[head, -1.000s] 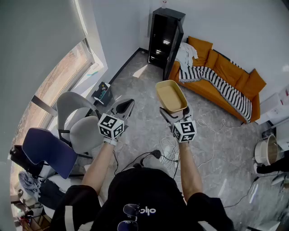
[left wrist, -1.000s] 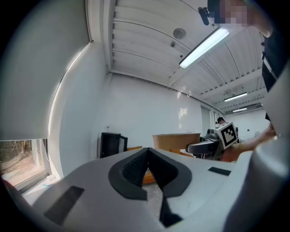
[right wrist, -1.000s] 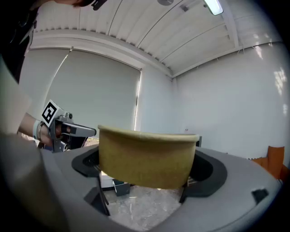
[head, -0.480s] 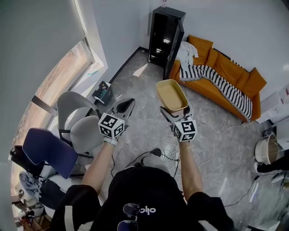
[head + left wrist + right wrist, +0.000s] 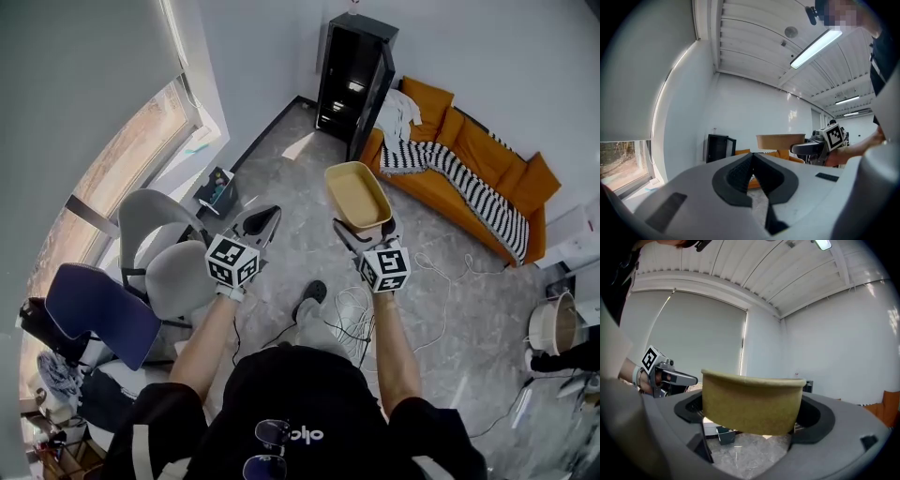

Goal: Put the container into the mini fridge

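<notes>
The grey stone-patterned floor (image 5: 281,197) is stretching away toward the far corner, where an orange sofa (image 5: 487,159) with a striped throw is sitting beside the tall black mini fridge (image 5: 352,70), whose door appears to be standing open. The person is standing well apart from that fridge, so the step in hand looks like the carry across the room. The tan, shallow, oval-cornered container (image 5: 356,197) is riding in the air, well off the floor, with the right claw (image 5: 364,232) clamping its near wall. The left claw (image 5: 262,220) is hanging beside it with its jaws pressed together on nothing. The next move probably calls for walking up to the fridge, keeping the container level, and perhaps using the free left claw on the door. As for writing, white print on the black shirt (image 5: 305,437) is reading something like "olio"; the square markers carry no words, and no brand is showing on the fridge.
</notes>
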`<control>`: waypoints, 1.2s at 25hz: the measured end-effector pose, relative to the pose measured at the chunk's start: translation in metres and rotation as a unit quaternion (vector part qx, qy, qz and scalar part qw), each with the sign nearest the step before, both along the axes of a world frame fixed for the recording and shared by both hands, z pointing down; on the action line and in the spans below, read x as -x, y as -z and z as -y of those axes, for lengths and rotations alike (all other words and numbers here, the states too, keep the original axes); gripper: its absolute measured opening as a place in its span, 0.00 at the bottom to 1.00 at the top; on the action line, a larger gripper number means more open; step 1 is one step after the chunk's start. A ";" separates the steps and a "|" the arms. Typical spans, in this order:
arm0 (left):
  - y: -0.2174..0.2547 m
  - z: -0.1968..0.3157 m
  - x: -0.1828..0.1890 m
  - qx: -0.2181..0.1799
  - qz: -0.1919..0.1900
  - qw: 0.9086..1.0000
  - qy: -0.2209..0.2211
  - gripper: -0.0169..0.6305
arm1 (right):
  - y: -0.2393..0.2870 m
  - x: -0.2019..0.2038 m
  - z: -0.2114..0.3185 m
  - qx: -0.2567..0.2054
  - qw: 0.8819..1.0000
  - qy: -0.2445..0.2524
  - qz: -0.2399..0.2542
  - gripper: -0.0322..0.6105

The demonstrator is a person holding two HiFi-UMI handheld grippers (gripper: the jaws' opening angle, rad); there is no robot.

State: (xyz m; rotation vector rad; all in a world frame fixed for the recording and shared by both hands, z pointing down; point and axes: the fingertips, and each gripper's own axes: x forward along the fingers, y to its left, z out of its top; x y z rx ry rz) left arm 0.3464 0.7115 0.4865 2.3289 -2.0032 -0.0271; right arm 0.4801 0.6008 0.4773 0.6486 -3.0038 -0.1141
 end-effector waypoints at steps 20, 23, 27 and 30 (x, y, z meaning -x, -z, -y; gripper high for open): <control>0.006 0.202 0.098 0.019 0.001 1.000 0.018 0.04 | 0.003 0.103 0.200 0.007 1.000 0.028 -0.011 0.91; 0.009 0.232 0.101 0.019 0.005 1.000 0.018 0.04 | 0.002 0.108 0.228 0.008 0.999 0.030 -0.006 0.91; 0.007 0.267 0.104 0.024 0.006 1.000 0.016 0.04 | 0.000 0.110 0.262 0.012 1.000 0.028 -0.004 0.91; 0.007 0.289 0.104 0.024 0.004 1.000 0.017 0.04 | 0.001 0.109 0.285 0.016 1.000 0.024 0.001 0.91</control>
